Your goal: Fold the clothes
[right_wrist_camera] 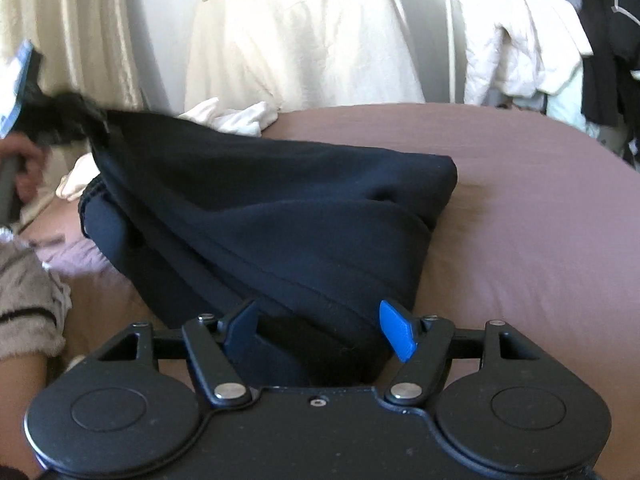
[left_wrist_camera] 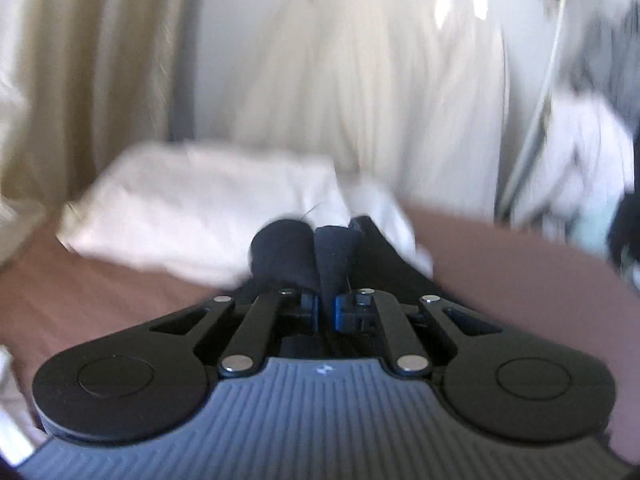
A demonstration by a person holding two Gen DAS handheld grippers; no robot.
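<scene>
Dark navy garment (right_wrist_camera: 260, 200) bunched, lifted off bed (right_wrist_camera: 540, 220); left tool (left_wrist_camera: 316, 256) clenched on corner, right tool (right_wrist_camera: 320, 332) released, cloth between fingers.

A bed covered with a mauve-brown sheet (right_wrist_camera: 520, 208) filled the lower part of both views. A white pillow (left_wrist_camera: 192, 208) lay at its far end, blurred in the left wrist view. Behind the bed, a cream cloth (right_wrist_camera: 304, 40) hung against the pale wall, with beige curtains (left_wrist_camera: 92, 72) to its left. On the right, a white quilted jacket (right_wrist_camera: 520, 48) and dark garments (right_wrist_camera: 608, 52) hung in a cluttered heap. A pale cord (left_wrist_camera: 548, 80) ran down the wall.
</scene>
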